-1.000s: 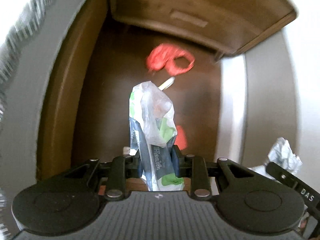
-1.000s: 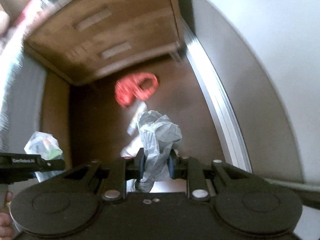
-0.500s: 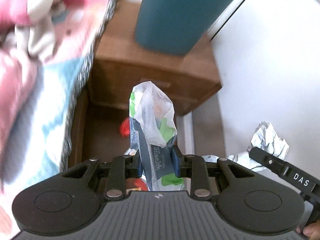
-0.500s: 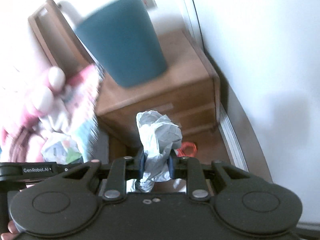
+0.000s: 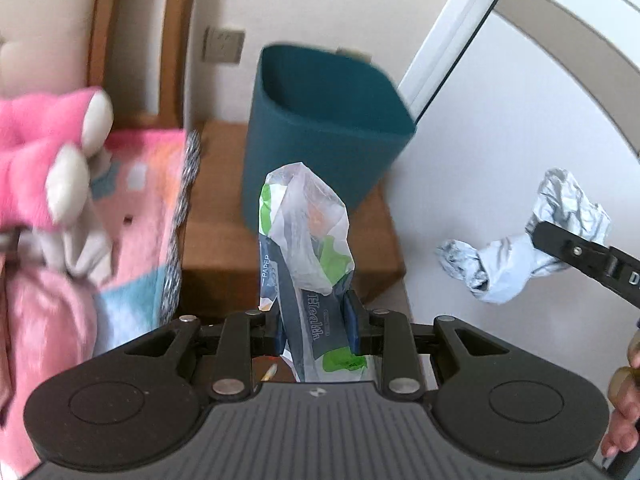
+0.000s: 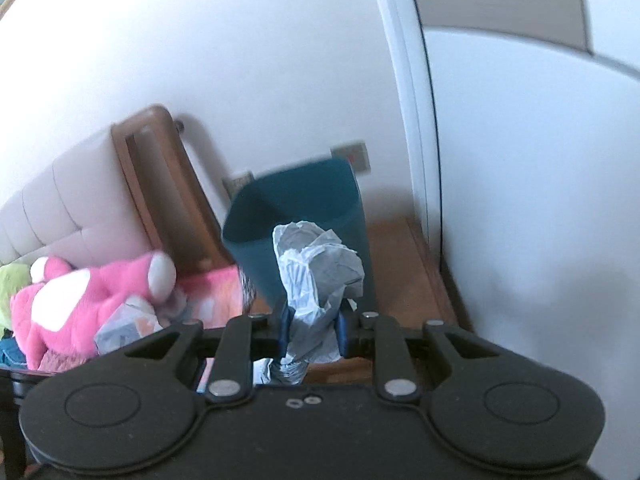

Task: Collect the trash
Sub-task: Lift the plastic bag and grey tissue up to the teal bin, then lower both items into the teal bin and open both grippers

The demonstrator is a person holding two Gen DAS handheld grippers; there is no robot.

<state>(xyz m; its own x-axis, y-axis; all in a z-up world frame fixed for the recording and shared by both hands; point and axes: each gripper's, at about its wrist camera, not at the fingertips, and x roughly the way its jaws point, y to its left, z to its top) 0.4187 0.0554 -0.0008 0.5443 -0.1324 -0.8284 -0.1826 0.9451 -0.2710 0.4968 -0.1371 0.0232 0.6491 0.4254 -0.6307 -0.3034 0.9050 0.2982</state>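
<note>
My left gripper (image 5: 315, 326) is shut on a clear plastic wrapper (image 5: 306, 240) with green and dark blue print, held upright. My right gripper (image 6: 311, 326) is shut on a crumpled grey-white paper wad (image 6: 320, 272); the wad also shows in the left wrist view (image 5: 520, 248) at the right. A teal trash bin (image 5: 320, 128) stands open on the wooden nightstand (image 5: 216, 236), just beyond and above both grippers. It also shows in the right wrist view (image 6: 304, 208), behind the wad.
A bed with a pink blanket (image 5: 132, 208) and a pink plush toy (image 5: 44, 152) lies left of the nightstand. A wooden headboard (image 6: 160, 184) stands behind it. A white wall and a door frame (image 5: 452, 52) are at the right. Wall sockets (image 5: 223, 45) sit behind the bin.
Both grippers have risen from the dark floor by the nightstand to bin height, carrying their trash. The red item on the floor has dropped out of view. The bin's opening now shows.
</note>
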